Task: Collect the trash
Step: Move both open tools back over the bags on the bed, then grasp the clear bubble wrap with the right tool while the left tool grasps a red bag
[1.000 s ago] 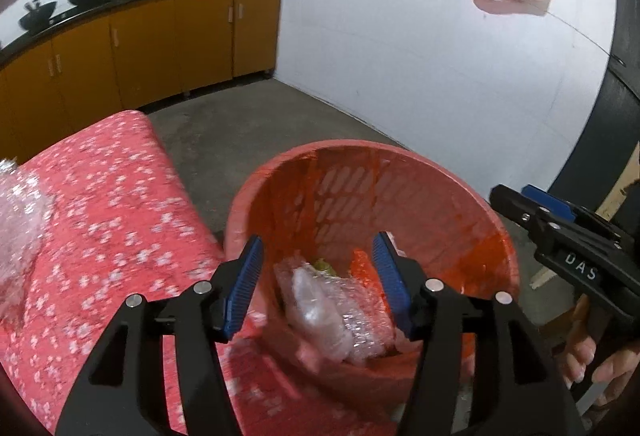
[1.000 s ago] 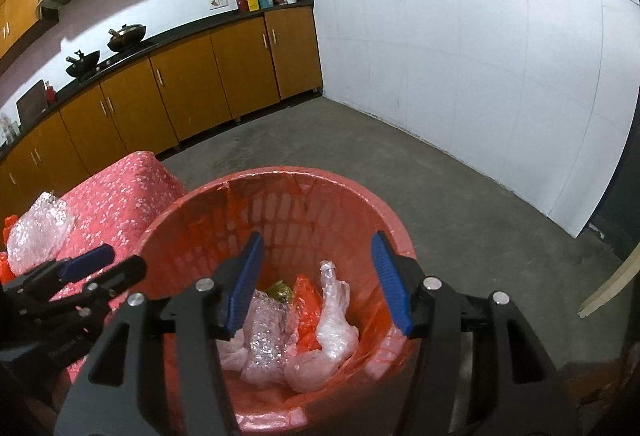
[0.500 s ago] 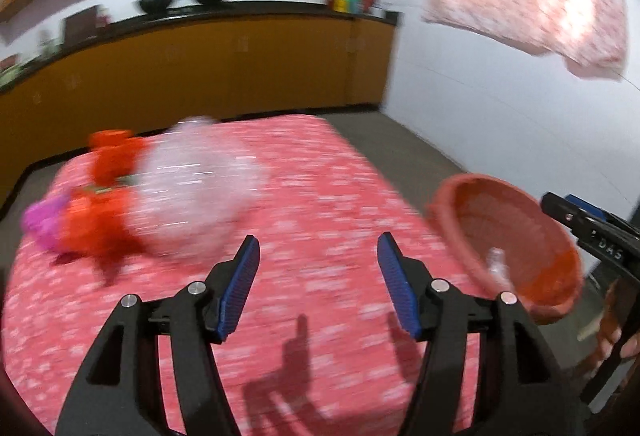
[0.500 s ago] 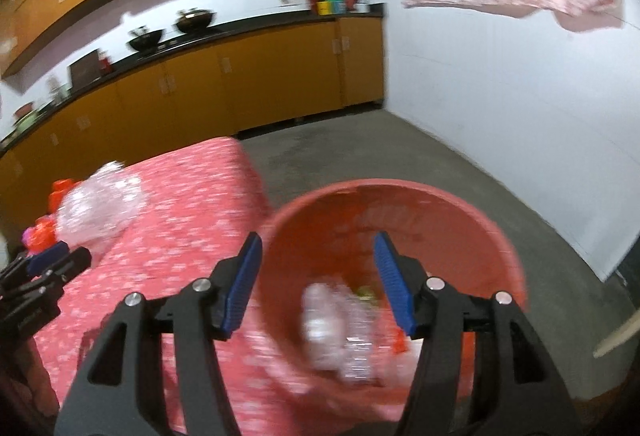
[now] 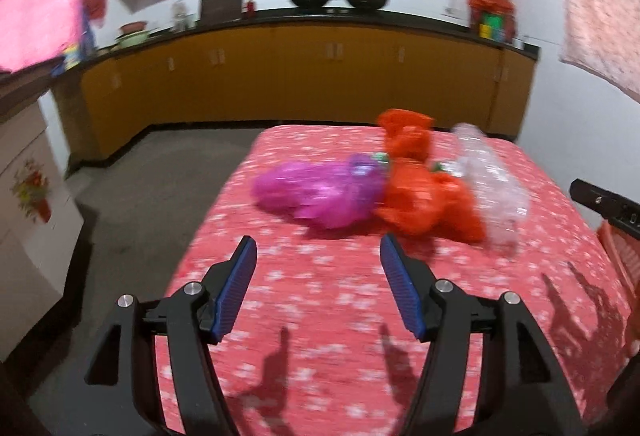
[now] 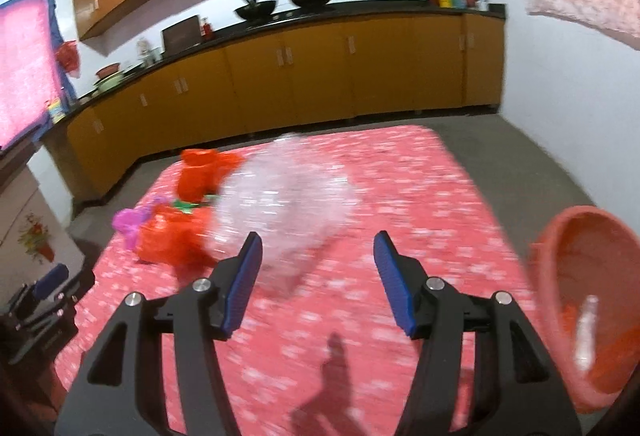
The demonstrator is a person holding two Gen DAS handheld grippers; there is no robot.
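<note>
On the pink-clothed surface the purple bag, orange bag and clear wrap lie ahead of the left gripper, its empty jaws opening. The right gripper is parted and empty, wrap just beyond; basket at right.

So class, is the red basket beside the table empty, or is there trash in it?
Not empty: the red basket holds clear plastic trash and something orange, blurred.

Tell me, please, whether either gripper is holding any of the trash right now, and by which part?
Nothing is held. The left gripper, its jaws opening, and the right gripper are both empty above the tablecloth; the bags lie ahead.
</note>
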